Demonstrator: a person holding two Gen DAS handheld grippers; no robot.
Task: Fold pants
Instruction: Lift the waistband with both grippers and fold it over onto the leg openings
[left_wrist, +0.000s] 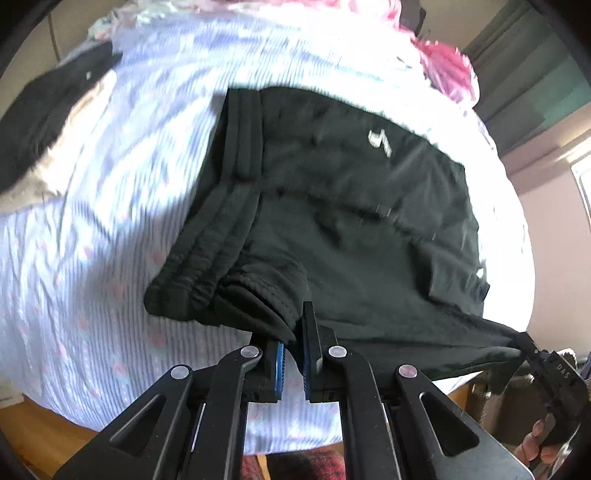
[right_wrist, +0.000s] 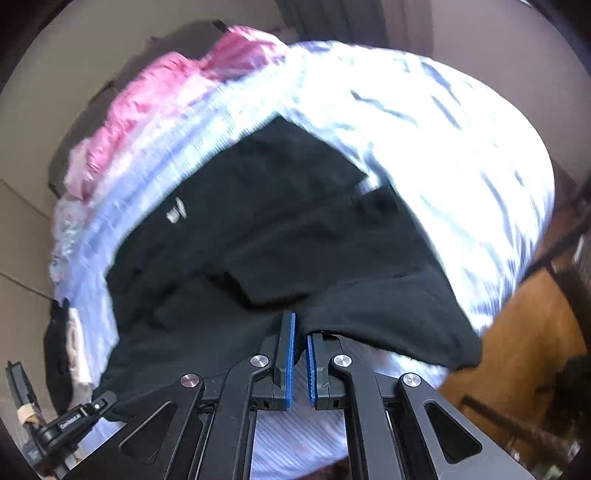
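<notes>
Black pants with a small white logo lie across a bed, their near edge lifted off the sheet. My left gripper is shut on the near hem beside the ribbed waistband, the fabric pinched between its blue pads. In the right wrist view the same black pants hang from my right gripper, which is shut on the near edge of the cloth. The right gripper also shows at the far right of the left wrist view, pulling the hem taut. The left gripper appears low at the left of the right wrist view.
The bed carries a pale blue striped sheet. A pink crumpled cloth lies at the far side. A dark garment on a beige one sits at the far left. Wooden floor shows beside the bed. A person's hand holds the right gripper.
</notes>
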